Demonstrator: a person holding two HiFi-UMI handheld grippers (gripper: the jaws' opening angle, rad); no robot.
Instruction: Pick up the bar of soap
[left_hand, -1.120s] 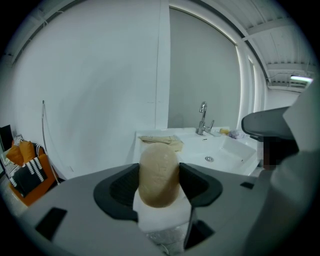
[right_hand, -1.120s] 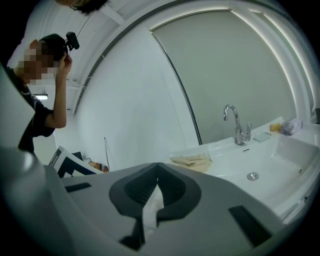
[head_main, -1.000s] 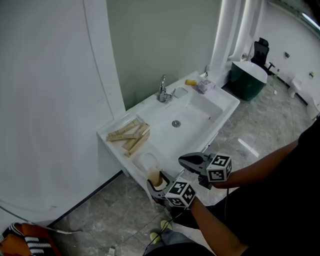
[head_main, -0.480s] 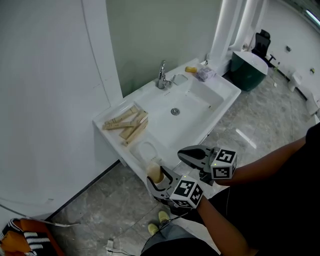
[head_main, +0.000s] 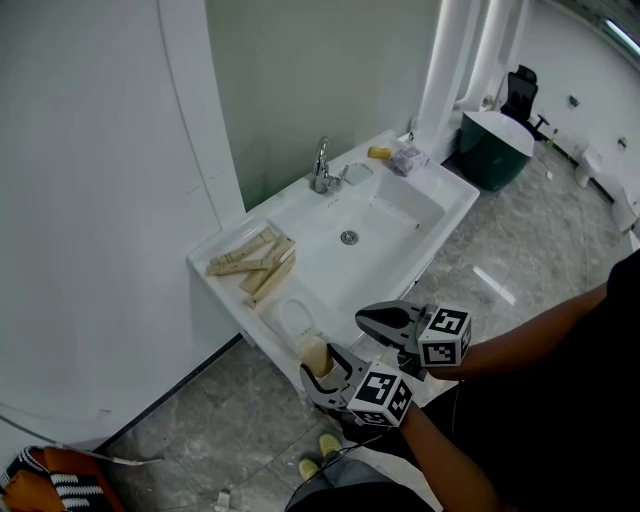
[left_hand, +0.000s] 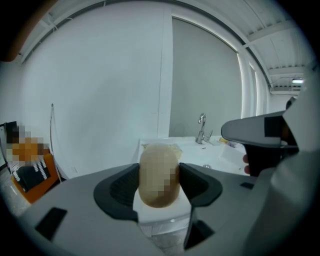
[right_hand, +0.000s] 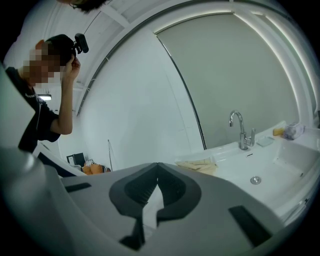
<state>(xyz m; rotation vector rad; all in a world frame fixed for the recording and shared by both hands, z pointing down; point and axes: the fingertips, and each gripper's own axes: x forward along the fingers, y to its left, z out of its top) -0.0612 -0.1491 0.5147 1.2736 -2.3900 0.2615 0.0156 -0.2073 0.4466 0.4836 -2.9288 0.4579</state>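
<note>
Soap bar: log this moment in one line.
left gripper: shut on soap bar | right gripper: shut, empty | soap bar: held near sink corner

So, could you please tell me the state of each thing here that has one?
left tool, shut on the bar of soap.
bar of soap, gripped between the jaws, off the soap dish.
right tool, shut, empty.
soap dish, empty.
faucet, no water seen running.

- My left gripper (head_main: 318, 365) sits low in front of me, jaws clamped on the bar of soap (left_hand: 159, 172).
- My right gripper (head_main: 372, 321) hangs just beside it, jaws pressed together, empty.
- My left forearm (head_main: 445, 465) and right forearm (head_main: 530, 335) reach in from the lower right.
</note>
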